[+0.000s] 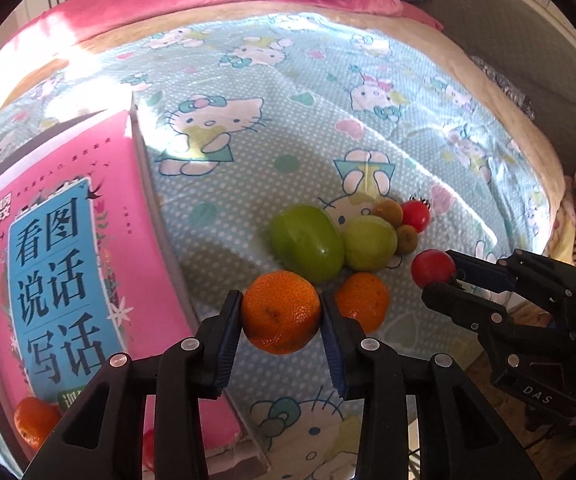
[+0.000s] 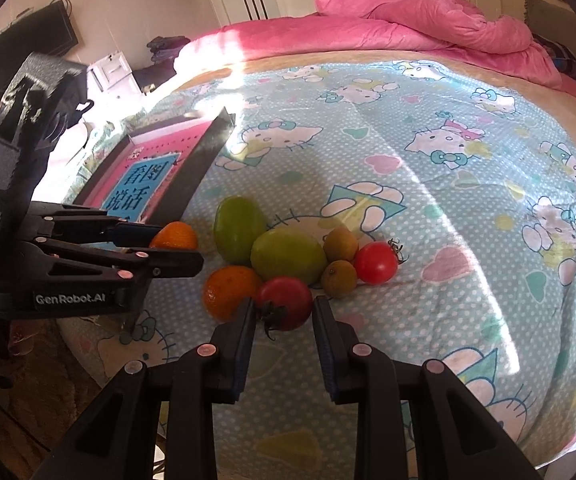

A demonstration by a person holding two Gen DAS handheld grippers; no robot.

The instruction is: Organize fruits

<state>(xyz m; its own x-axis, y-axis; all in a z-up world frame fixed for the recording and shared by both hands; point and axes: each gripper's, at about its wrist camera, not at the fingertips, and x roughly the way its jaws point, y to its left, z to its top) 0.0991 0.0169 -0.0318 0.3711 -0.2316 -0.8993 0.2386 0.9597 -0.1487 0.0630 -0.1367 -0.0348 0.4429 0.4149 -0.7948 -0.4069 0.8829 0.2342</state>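
Left gripper point(image 1: 281, 316) fingers clamp a tangerine point(image 1: 280, 312), pads on both its sides, lifted just above the bedsheet point(image 1: 248, 152); right gripper point(image 2: 284, 314) fingers sit narrowly parted around a red tomato point(image 2: 285, 302), left pad touching, right pad looks a hair off, so grip unclear; second tangerine point(image 1: 362, 300), two green fruits point(image 1: 307, 243), two small brown fruits and another tomato point(image 1: 415, 216) clustered just beyond; box point(image 1: 60, 280) with pink book far left, one tangerine point(image 1: 34, 420) already at its near end; judgement: carry left fruit to box, keep squeeze light, confirm tomato hold before lifting, avoid stem.
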